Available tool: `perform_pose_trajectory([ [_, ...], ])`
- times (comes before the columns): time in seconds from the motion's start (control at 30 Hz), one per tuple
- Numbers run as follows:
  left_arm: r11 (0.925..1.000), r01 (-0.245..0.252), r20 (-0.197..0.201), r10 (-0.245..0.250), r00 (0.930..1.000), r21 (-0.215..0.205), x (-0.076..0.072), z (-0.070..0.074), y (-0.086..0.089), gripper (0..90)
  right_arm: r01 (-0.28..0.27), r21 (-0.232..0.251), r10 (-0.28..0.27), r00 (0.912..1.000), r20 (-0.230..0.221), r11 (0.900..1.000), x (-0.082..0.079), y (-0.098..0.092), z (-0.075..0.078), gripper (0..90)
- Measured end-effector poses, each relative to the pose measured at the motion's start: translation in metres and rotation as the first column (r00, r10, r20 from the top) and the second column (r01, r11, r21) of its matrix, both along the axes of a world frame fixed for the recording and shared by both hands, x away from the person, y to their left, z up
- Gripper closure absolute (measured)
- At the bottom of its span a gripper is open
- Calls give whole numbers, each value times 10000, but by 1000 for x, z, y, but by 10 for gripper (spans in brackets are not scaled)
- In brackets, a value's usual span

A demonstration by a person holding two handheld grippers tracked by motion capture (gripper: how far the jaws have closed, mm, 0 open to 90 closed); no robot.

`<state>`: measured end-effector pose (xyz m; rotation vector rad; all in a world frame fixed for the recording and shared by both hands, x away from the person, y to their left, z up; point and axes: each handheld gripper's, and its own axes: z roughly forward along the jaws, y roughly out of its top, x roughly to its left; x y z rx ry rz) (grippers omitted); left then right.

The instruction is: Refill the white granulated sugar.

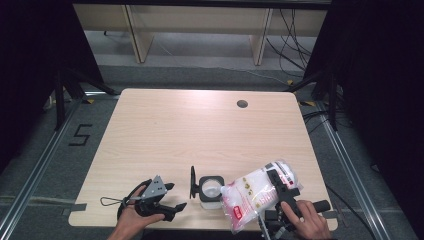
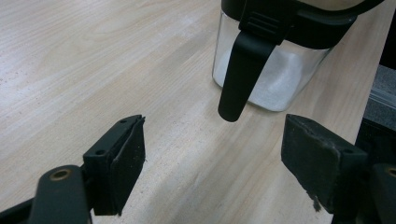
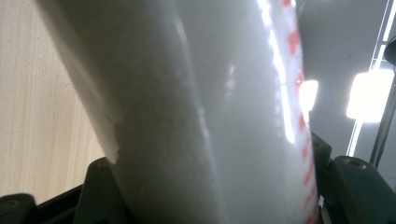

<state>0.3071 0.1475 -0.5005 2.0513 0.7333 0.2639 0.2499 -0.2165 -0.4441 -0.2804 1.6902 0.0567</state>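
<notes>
High view shows the right gripper (image 1: 276,184) pinching a plastic bag (image 1: 255,192) of white granules, tipped with one end over the open jar (image 1: 210,191) near the table's (image 1: 200,130) front edge, apparently so the contents can pour in. Its hinged lid (image 1: 193,182) stands upright at the jar's left, clear of the mouth, while the left gripper (image 2: 212,161), jaws spread and empty, waits just beside the jar, probably ready to steady it

Both handheld units are matte black plastic. The left gripper (image 1: 170,197) has a grey three-cornered plate on top with small holes in it, plus a thin cable looping off to the left. Its jaws are chunky black blocks with worn rubbery pads (image 2: 130,158) and brass-coloured pivot pins. The right gripper (image 1: 280,185) has a stubby black handle; forearms are bare, no sleeves.
</notes>
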Motion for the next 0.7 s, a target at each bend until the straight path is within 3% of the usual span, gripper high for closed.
perform_pose_trajectory([
  [0.07,10000,1,-5,-1,10000,8,0,0,0,214,-195,-453,200,9997,110,9988,1,1,3,407],
  [0.1,10000,-3,-1,3,10000,3,0,0,0,213,-73,-80,74,10000,54,9999,0,0,1,407],
  [0.13,10000,-12,-14,12,10000,-6,0,0,0,213,-257,-459,264,9995,159,9986,1,1,3,407],
  [0.17,10000,-41,-27,41,10000,5,0,0,0,213,-60,-36,60,10000,43,10000,0,0,0,407],
  [0.2,10000,-27,-32,27,10000,-14,0,0,0,213,-117,-218,117,9999,19,9997,1,1,1,407],
  [0.23,10000,-3,-7,3,10000,9,0,0,0,214,32,3,-32,10000,-64,10000,0,0,-1,407],
  [0.27,10000,12,7,-12,10000,34,0,0,0,213,-317,-587,329,9993,185,9978,1,2,4,407],
  [0.37,10000,-12,-7,13,10000,20,0,0,0,213,-206,-333,209,9997,101,9992,1,2,2,407],
  [0.43,10000,5,-1,-5,10000,9,0,0,0,214,-40,-659,42,10000,24,9978,-1,2,4,407],
  [0.53,9999,-2,20,1,10000,100,0,0,0,214,-20,-565,19,10000,-12,9984,-1,2,4,407],
  [0.6,9999,84,96,-85,9999,94,1,0,0,213,41,-50,-42,9999,-104,10000,-1,2,-1,407],
  [0.7,10000,9,-1,-9,10000,16,0,0,0,213,5,-257,-6,10000,-57,9997,0,3,1,407],
])
